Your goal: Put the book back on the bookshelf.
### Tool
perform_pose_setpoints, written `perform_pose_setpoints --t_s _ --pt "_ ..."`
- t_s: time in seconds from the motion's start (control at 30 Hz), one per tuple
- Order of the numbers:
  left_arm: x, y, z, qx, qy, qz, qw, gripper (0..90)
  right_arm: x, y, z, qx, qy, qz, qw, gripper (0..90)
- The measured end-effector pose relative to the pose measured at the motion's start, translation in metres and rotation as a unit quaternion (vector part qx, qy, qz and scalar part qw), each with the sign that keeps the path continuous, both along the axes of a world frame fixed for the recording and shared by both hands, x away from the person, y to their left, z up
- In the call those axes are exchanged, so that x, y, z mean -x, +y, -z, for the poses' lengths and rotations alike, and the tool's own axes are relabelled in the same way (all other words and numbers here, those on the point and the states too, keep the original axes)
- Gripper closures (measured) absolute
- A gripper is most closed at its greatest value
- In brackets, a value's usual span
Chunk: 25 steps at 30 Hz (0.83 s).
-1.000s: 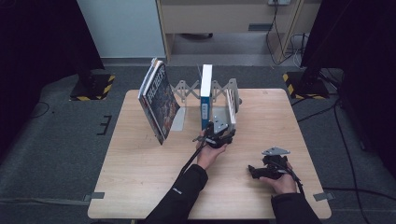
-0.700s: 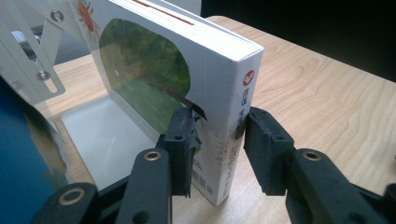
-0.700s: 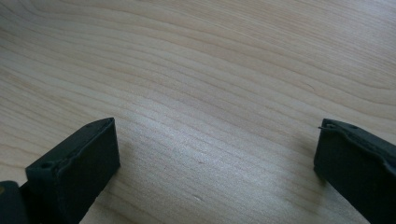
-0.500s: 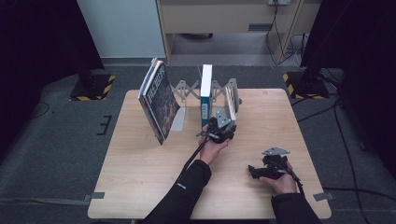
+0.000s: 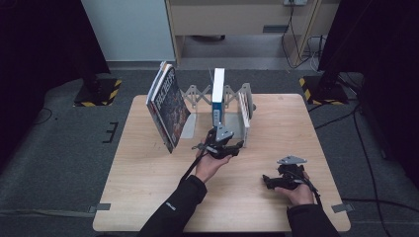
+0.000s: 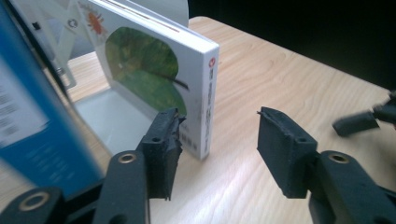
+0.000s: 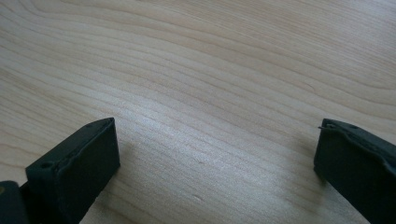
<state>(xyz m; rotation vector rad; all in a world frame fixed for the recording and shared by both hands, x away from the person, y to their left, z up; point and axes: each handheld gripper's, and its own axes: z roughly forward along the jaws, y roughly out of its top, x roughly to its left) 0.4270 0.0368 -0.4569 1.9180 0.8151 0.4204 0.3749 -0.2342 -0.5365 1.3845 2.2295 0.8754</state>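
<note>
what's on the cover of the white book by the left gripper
A green leaf on white, clearest in the left gripper view.

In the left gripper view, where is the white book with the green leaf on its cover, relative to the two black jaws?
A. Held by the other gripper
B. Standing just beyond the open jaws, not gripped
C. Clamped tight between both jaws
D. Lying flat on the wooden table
B: the white book with the green leaf cover stands upright beyond the left gripper, whose jaws are apart with bare table between them.
</note>
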Motion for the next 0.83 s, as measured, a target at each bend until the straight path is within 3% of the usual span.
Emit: perform_pose_setpoints --t_s 0.07,0.13,0.3,0.43,0.63,0.83 --pt "0.007 0.008 -0.001 0.007 0.008 0.007 0.9999 44.8 0.0 0.0 0.0 0.0 0.0 0.0 1.0 0.5" --pt "0.014 0.016 -0.002 0.002 0.015 0.013 0.9998 43.2 0.0 0.0 0.0 0.0 -0.001 -0.001 1.0 0.5" --pt "0.03 0.034 0.003 -0.031 0.017 0.02 0.9992 38.2 0.0 0.0 0.0 0.001 -0.002 -0.001 1.0 0.5" --pt "0.041 0.049 0.013 -0.035 0.044 0.027 0.9981 34.9 0.0 0.0 0.0 0.001 -0.001 -0.002 1.0 0.5" --pt "0.053 0.073 0.025 -0.053 0.065 0.034 0.9959 28.4 0.001 0.0 0.0 0.001 -0.003 -0.002 1.0 0.6" --pt "0.059 0.103 0.034 -0.063 0.072 0.015 0.9953 25.7 0.001 0.0 0.0 0.002 -0.002 -0.003 1.0 0.7"
